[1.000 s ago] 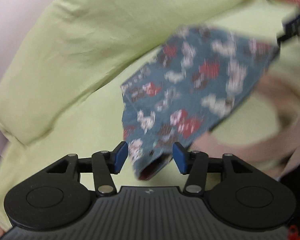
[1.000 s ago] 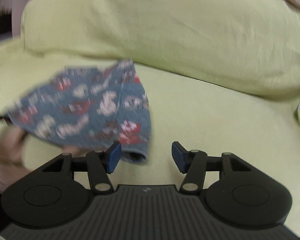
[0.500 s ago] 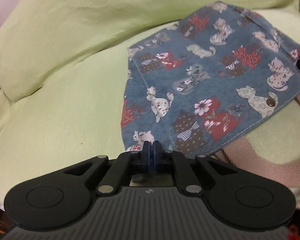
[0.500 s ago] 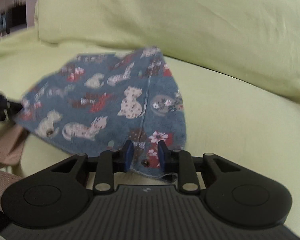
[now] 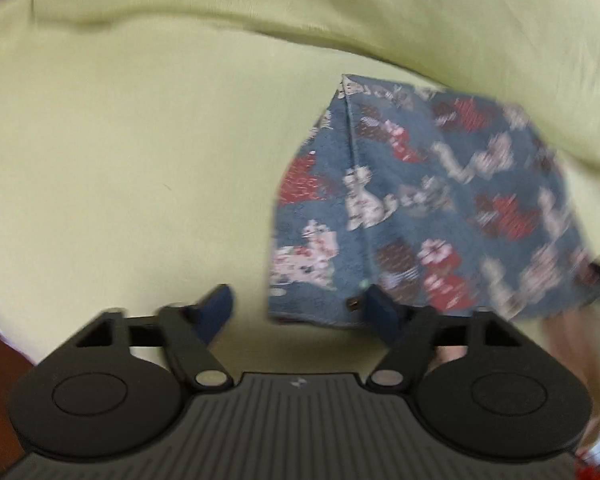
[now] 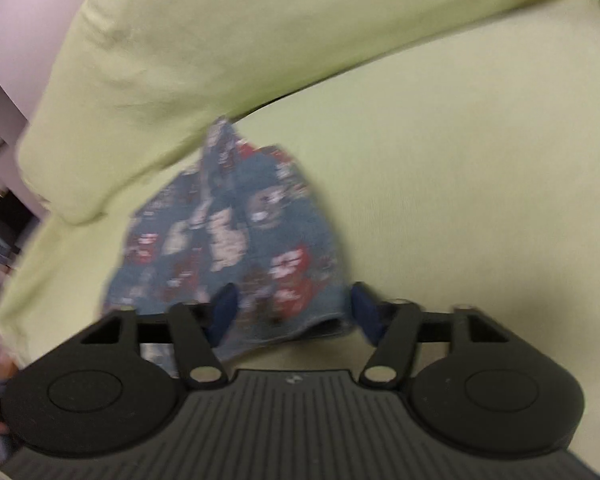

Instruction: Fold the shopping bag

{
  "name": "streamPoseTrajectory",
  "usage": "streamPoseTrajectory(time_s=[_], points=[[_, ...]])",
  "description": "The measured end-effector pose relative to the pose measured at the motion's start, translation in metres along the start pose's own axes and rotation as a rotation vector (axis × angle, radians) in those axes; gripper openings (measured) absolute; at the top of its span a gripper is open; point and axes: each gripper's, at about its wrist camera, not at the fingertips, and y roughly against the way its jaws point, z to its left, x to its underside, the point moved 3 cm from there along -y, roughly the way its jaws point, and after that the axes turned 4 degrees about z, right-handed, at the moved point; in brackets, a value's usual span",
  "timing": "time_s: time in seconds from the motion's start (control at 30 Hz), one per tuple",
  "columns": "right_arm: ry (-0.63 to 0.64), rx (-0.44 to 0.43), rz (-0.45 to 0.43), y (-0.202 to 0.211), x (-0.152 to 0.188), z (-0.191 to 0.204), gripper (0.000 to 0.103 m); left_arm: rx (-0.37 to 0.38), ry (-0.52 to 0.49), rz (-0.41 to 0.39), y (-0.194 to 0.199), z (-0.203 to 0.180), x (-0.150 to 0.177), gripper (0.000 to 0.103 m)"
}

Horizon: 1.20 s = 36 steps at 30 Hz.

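Both grippers' fingers (image 5: 220, 304) (image 6: 226, 304) spread apart, the cat-print shopping bag (image 5: 420, 208) lies seemingly folded on the green cushion (image 5: 120, 160), its near edge between the right fingers.

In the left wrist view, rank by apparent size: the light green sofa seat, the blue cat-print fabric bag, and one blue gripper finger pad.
1. Light green sofa seat
2. Blue cat-print fabric bag
3. Blue gripper finger pad, smallest despite being nearest the camera.

No legible text, label, brand or number anywhere in either view.
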Motion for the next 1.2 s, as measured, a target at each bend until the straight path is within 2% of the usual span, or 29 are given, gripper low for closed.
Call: streamPoseTrajectory(time_s=[0.07, 0.1, 0.17, 0.2, 0.23, 0.37, 0.5, 0.57, 0.63, 0.7, 0.73, 0.77, 0.8, 0.83, 0.9, 1.03, 1.13, 1.2], points=[[-0.027, 0.008, -0.007, -0.006, 0.001, -0.002, 0.020, 0.025, 0.064, 0.003, -0.006, 0.006, -0.002, 0.049], [-0.041, 0.011, -0.010, -0.008, 0.001, -0.004, 0.014, 0.032, 0.085, -0.007, -0.006, 0.009, -0.002, 0.042], [-0.045, 0.012, -0.012, -0.007, 0.001, -0.006, 0.009, 0.040, 0.100, -0.014, -0.004, 0.009, -0.003, 0.035], [-0.037, 0.014, -0.016, -0.005, 0.001, -0.006, 0.009, 0.040, 0.085, -0.016, -0.001, 0.006, -0.003, 0.027], [-0.023, 0.020, -0.025, -0.002, 0.000, -0.005, 0.008, 0.041, 0.069, -0.018, 0.003, 0.002, -0.003, 0.025], [0.044, 0.069, -0.085, 0.017, -0.015, -0.006, 0.007, 0.087, -0.055, 0.011, 0.019, -0.034, -0.001, 0.025], [0.151, 0.182, -0.167, 0.040, -0.053, -0.021, 0.007, 0.259, -0.198, 0.081, 0.032, -0.095, 0.009, 0.026], [0.230, 0.266, -0.208, 0.046, -0.080, -0.030, 0.007, 0.348, -0.264, 0.112, 0.035, -0.128, 0.017, 0.032], [0.288, 0.351, -0.214, 0.043, -0.106, -0.040, 0.008, 0.404, -0.318, 0.126, 0.038, -0.154, 0.022, 0.041], [0.290, 0.405, -0.186, 0.041, -0.124, -0.047, 0.016, 0.393, -0.370, 0.111, 0.046, -0.166, 0.024, 0.039], [0.261, 0.412, -0.200, 0.047, -0.125, -0.049, 0.027, 0.382, -0.386, 0.100, 0.052, -0.165, 0.024, 0.046], [0.234, 0.398, -0.217, 0.055, -0.121, -0.048, 0.039, 0.380, -0.393, 0.093, 0.058, -0.162, 0.023, 0.048], [0.208, 0.383, -0.233, 0.063, -0.116, -0.047, 0.043, 0.363, -0.391, 0.087, 0.061, -0.155, 0.020, 0.053], [0.173, 0.352, -0.242, 0.072, -0.108, -0.047, 0.044, 0.328, -0.383, 0.080, 0.061, -0.147, 0.017, 0.057], [0.068, 0.209, -0.220, 0.091, -0.078, -0.044, 0.046, 0.258, -0.369, 0.067, 0.060, -0.130, 0.010, 0.058], [-0.121, -0.101, -0.006, 0.092, 0.008, -0.027, 0.049, 0.147, -0.288, 0.071, 0.051, -0.102, -0.003, 0.058], [-0.261, -0.205, 0.164, 0.067, 0.064, -0.019, 0.049, 0.144, -0.261, 0.055, 0.052, -0.094, -0.001, 0.058], [-0.298, -0.222, 0.193, 0.057, 0.076, -0.017, 0.051, 0.150, -0.260, 0.044, 0.054, -0.097, 0.002, 0.058]])
